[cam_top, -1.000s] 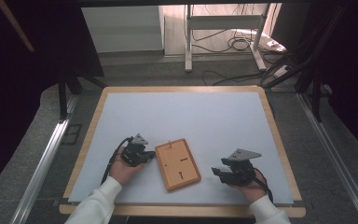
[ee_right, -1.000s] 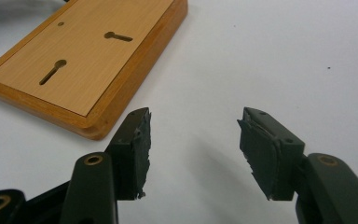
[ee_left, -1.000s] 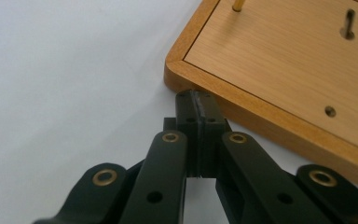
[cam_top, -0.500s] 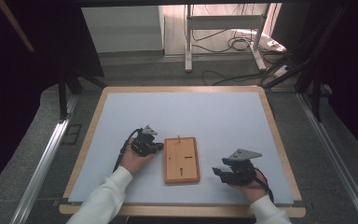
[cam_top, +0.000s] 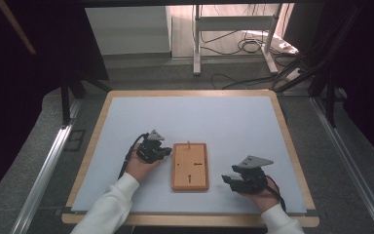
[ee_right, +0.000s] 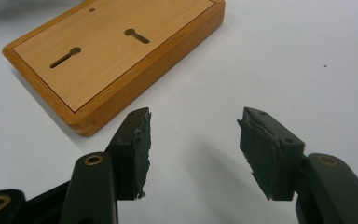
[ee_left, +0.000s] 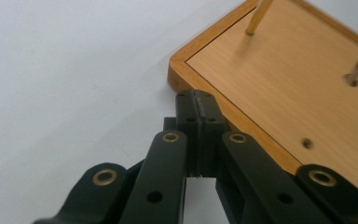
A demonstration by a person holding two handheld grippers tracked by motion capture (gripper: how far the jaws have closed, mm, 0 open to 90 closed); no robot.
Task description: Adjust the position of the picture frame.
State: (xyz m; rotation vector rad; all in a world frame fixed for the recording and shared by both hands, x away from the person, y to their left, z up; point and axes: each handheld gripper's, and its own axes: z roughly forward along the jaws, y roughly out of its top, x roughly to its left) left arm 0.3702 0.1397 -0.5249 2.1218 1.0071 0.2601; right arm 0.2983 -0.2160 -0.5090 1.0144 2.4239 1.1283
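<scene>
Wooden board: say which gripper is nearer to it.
Left. The left gripper, shut, sits against the wooden board's left edge; the right gripper, open, is apart, off its near right corner.

Parted tongs (ee_right: 193, 144) beside wooden board (ee_right: 107, 51)

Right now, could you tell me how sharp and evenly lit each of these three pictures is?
High view: the table is evenly lit, its surroundings dark, detail soft. Left gripper view: the near shut left gripper is slightly blurred, the wooden board sharper. Right gripper view: the open right gripper casts soft shadows on the white surface; board grain is crisp.
</scene>
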